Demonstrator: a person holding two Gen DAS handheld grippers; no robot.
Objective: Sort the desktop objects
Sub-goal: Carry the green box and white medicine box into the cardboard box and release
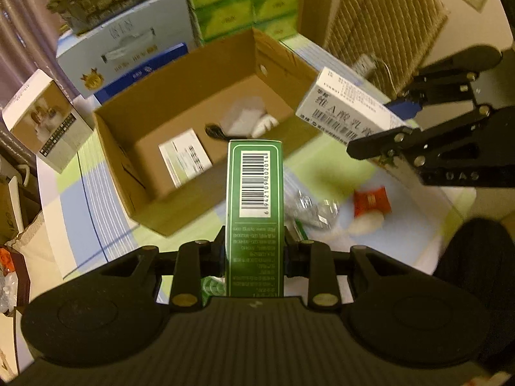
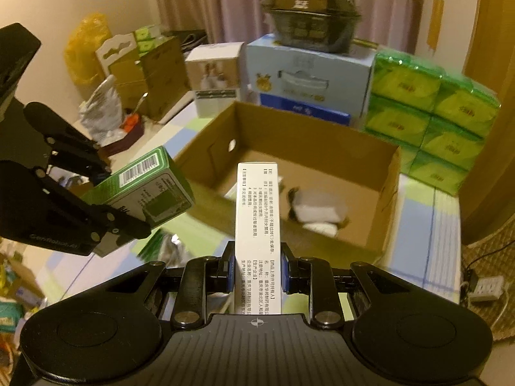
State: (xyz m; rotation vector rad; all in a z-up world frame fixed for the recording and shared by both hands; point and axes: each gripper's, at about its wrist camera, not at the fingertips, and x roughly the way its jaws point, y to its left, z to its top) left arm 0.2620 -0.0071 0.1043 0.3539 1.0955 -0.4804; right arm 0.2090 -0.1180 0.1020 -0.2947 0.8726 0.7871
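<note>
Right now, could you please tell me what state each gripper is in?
Left gripper: closed on the green box.
Right gripper: closed on the white box.

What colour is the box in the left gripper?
Green box with a white barcode panel; clearest in the left wrist view.

Both tools were matte black plastic. The left gripper had a ribbed centre plate flanked by two round housings, with angular linkage arms pinned by brass-coloured screws. The right gripper was built alike, with a small white crosshair mark on its ribbed plate, blue pads inside its fingers, and silver screw heads on its links.
</note>
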